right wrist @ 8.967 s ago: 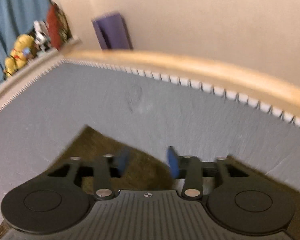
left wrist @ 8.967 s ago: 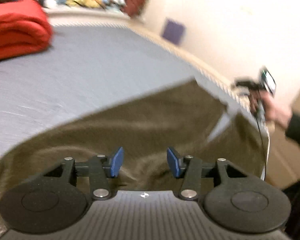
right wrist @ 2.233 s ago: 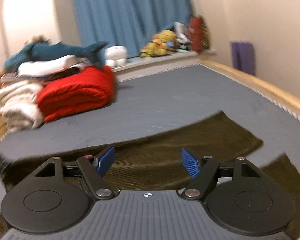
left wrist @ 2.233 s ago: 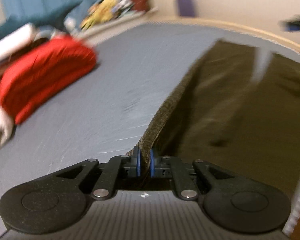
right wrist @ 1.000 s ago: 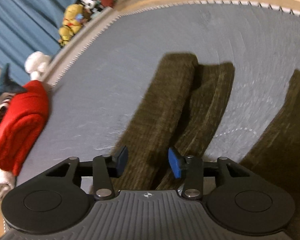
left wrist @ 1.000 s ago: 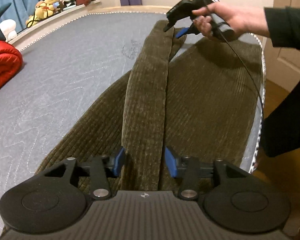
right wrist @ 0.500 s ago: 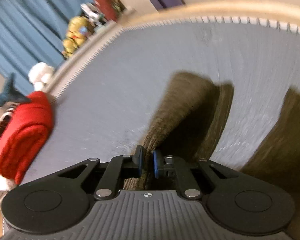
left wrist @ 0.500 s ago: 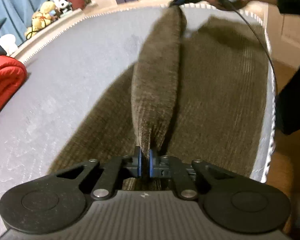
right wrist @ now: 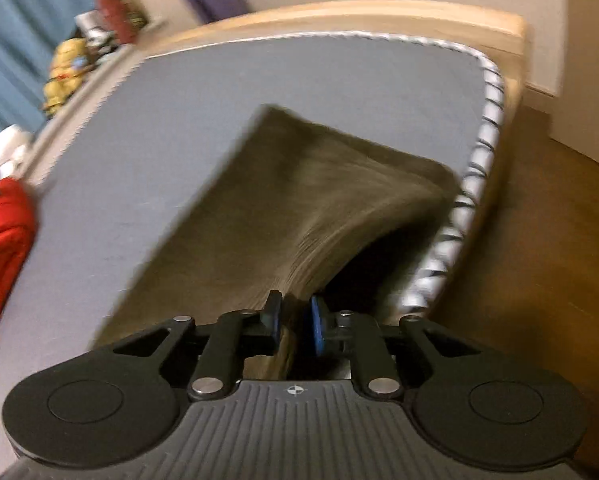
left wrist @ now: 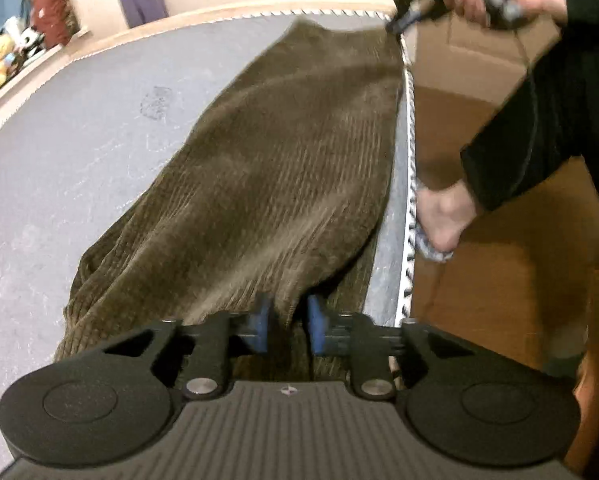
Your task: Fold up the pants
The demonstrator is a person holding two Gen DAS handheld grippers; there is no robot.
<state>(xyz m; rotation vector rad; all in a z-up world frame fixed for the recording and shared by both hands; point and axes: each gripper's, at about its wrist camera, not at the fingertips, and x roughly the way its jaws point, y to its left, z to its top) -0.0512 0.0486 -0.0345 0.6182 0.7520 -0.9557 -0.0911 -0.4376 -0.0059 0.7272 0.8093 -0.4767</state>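
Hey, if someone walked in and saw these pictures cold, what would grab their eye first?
The big olive-brown corduroy pants stretched along the right edge of the grey mattress, filling the middle of both views. Next, the left gripper with its blue pads around the near end of the cloth, and the right gripper at the far end. Off to the left, a red blanket stands out.
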